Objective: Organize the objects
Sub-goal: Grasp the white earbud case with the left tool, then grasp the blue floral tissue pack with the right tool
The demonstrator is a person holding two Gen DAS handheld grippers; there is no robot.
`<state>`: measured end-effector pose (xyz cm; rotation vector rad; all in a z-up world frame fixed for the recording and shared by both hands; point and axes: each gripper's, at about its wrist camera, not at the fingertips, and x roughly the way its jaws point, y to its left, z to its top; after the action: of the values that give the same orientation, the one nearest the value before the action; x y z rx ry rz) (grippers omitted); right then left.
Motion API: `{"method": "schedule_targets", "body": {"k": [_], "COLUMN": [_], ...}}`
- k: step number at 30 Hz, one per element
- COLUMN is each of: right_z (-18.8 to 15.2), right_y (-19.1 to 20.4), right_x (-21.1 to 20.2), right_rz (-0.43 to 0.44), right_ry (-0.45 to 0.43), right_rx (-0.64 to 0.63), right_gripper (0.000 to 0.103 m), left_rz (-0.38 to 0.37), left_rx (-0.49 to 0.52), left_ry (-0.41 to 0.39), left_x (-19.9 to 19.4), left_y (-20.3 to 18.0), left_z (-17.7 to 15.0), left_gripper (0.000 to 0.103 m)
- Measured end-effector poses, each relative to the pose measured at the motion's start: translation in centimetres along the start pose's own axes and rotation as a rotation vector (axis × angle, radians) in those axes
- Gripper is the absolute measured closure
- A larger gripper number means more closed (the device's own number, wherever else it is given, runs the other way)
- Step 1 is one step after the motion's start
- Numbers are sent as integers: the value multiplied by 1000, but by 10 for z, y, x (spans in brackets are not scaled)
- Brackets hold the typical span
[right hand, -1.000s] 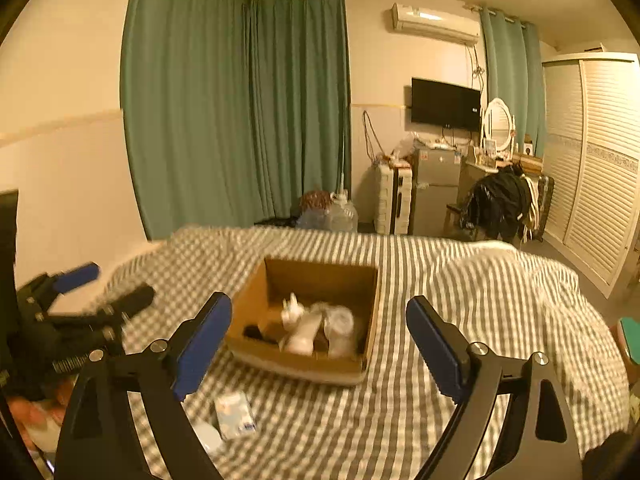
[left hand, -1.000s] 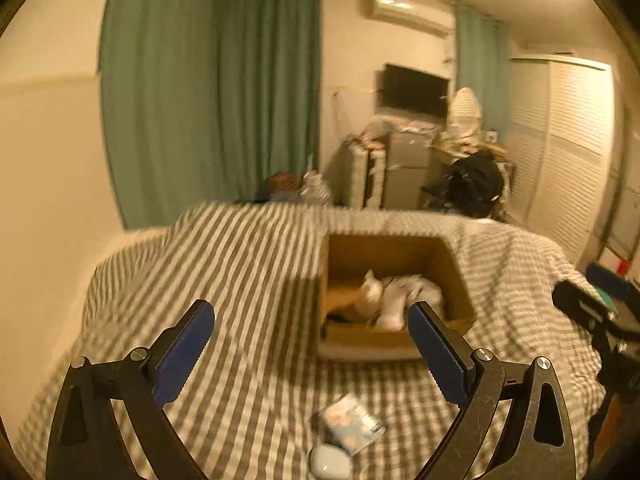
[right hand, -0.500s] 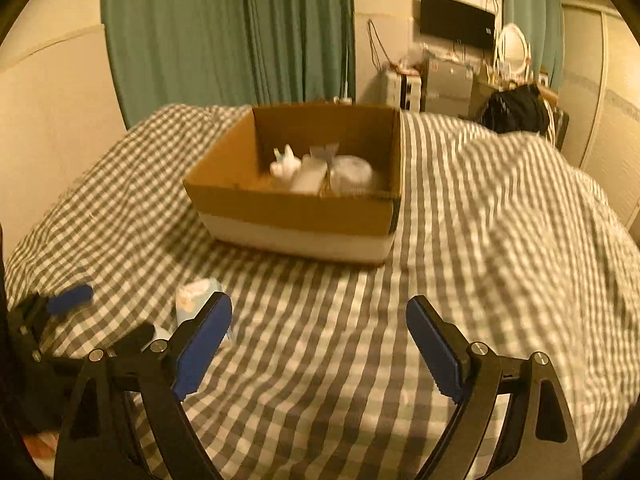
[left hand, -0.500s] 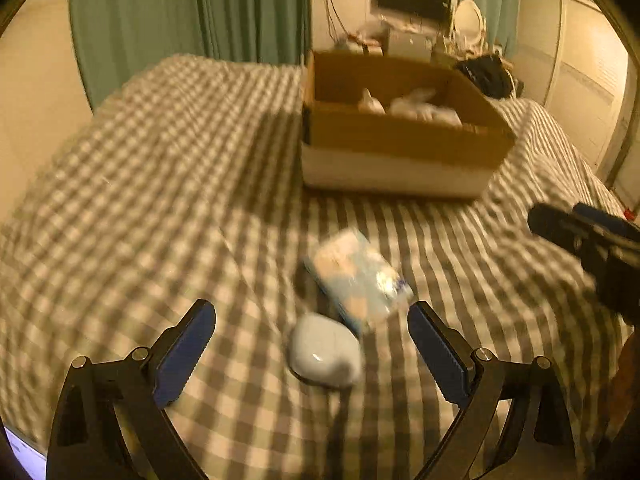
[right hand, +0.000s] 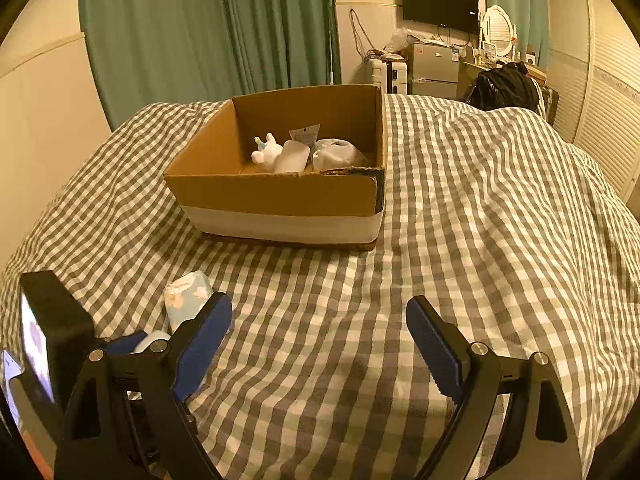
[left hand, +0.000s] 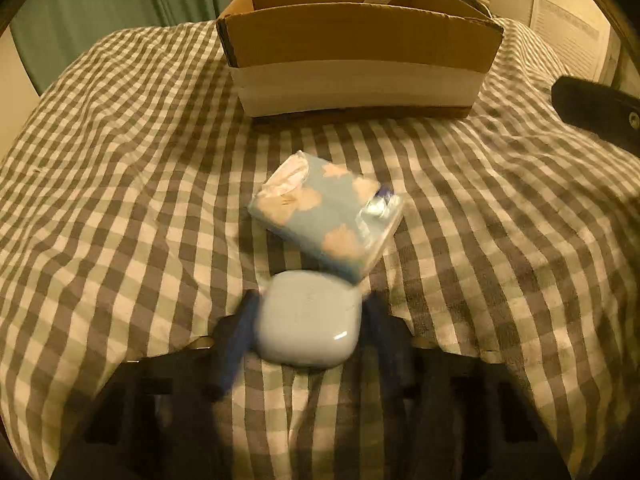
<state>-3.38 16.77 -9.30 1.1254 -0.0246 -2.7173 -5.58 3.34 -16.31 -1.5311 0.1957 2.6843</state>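
A pale blue rounded case (left hand: 308,318) lies on the checked bedspread (left hand: 120,184). My left gripper (left hand: 308,320) has its blurred blue fingers closed against both sides of the case. A light blue tissue pack (left hand: 326,216) with pale flowers lies just beyond it, also in the right wrist view (right hand: 188,294). An open cardboard box (left hand: 360,44) stands farther back; in the right wrist view the box (right hand: 280,192) holds a white unicorn toy (right hand: 266,152) and white packets. My right gripper (right hand: 320,340) is open and empty above the bedspread, right of the left one.
Green curtains (right hand: 208,36) hang behind the bed. A TV (right hand: 440,4), a small fridge (right hand: 434,68) and a dark bag (right hand: 504,86) stand at the far wall. Slatted wardrobe doors (right hand: 596,92) are on the right.
My left gripper dropped to the bedspread, moved forward and closed on the pale blue case. My right gripper moved slightly, staying open.
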Motion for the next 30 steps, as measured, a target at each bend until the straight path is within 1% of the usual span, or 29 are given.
{"method": "schedule_targets", "body": {"k": [2,6,11,12,14,17,20,22,24,30], "right_z": [0,-1,0,1,4,7,4,1,-3,-8], "right_y": [0,-1,4,7,15,35,61,78,90,103], "right_x": [1,4,9,12,18,31,49,64,79,107], "right_rz": [1,7,24,36,69,114,152,167,175,222], "right_ry": [2,9,15,17,18,32,63,108,155,256], "right_rx": [4,13,-3,-14,-39,-108,-204,-277,-323,-343], "right_gripper": [14,14,14,14,14,14,14,14,14,15], "left_rz": [-7,-5,-17,-6,15,70,97,124,115,108], "left_rx": [-21,-62,-150,-170,-187,-192,-192,-190,-199,-184], "left_ry": [-9,-71,-119,-126,-139,-164,-167,-170,-170,-164], "left_x": [-4,-26,-47,-49,-55,-62,-65,-66,-67,-62], "left_y": [4,12,38,48,55,68,78,83,87,84], "left_z": [-1,-3,4,9,8,12,12,11,10,9], "left_gripper": [52,52,52,52,52,52,52,52,52,52]}}
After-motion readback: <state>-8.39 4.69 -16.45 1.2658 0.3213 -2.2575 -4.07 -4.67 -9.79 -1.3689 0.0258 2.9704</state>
